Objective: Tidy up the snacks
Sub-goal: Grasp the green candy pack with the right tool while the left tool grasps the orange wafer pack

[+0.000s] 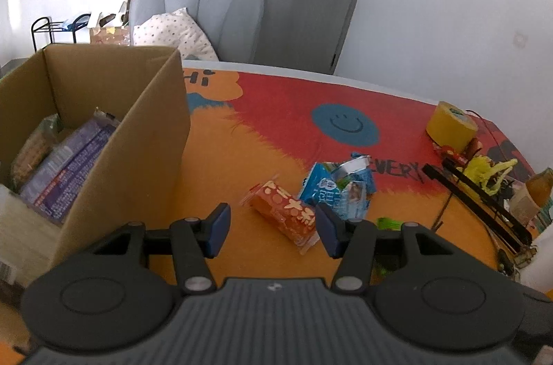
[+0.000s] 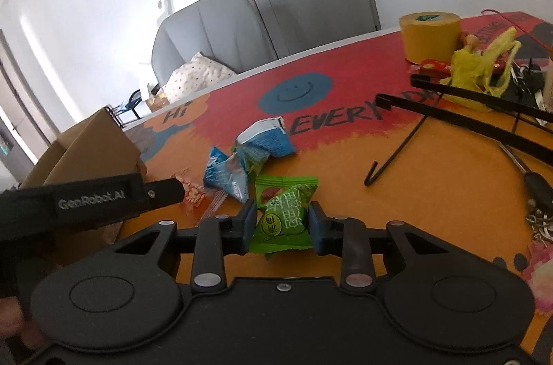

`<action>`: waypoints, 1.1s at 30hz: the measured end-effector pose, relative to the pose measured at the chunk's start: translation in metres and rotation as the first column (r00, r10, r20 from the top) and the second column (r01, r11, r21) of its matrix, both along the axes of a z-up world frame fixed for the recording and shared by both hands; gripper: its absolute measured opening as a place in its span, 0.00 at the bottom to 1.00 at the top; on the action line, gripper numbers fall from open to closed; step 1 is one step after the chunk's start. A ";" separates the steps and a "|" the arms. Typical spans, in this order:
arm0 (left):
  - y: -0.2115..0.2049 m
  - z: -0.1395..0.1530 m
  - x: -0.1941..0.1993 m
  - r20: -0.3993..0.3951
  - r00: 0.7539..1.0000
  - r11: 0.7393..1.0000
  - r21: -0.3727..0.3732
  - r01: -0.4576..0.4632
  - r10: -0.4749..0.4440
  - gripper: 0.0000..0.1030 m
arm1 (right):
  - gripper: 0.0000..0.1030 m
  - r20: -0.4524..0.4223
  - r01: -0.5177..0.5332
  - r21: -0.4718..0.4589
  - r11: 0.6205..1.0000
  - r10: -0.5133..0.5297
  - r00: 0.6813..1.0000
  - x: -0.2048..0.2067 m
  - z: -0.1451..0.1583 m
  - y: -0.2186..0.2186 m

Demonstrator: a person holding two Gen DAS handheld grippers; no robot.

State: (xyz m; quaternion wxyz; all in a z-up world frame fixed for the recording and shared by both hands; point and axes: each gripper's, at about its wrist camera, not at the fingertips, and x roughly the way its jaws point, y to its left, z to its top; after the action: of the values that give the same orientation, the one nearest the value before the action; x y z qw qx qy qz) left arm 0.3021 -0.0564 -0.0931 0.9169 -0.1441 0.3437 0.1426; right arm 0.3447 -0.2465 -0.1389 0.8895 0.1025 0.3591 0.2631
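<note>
- My right gripper [image 2: 282, 227] is clenching one green packet [image 2: 281, 216].
- My left gripper [image 1: 273, 228] is hanging released over one orange packet [image 1: 287, 216].
- Two blue packets [image 2: 242, 157] are lying mid-table [image 2: 432, 175].
- One box [image 1: 138, 137] is sitting at the left edge.

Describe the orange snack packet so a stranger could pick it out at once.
Start at the open cardboard box on the colourful tablecloth. Just to its right lies the orange snack packet, beside crumpled blue packets. It alone is orange with white characters and clear crimped ends.
</note>
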 end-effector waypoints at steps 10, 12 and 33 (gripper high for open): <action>0.001 -0.017 0.015 0.007 1.000 1.000 -0.019 -0.021 0.021 0.51 | 0.30 0.002 0.025 -0.017 1.000 -0.025 1.000 0.002 0.002 0.001; 0.002 -0.016 0.018 0.015 1.000 0.999 -0.045 -0.016 0.017 0.52 | 0.30 0.001 0.027 -0.017 0.999 -0.027 1.000 0.002 0.002 0.000; -0.002 -0.021 0.022 -0.050 0.998 0.999 0.031 0.033 -0.031 0.18 | 0.27 0.027 0.044 -0.046 0.998 -0.043 0.999 -0.009 0.012 0.006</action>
State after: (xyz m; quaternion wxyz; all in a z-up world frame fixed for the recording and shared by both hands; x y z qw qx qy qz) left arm 0.3240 -0.0582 -0.1145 0.9125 -0.1206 0.3661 0.1368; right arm 0.3352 -0.2401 -0.1264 0.9018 0.0863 0.3511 0.2365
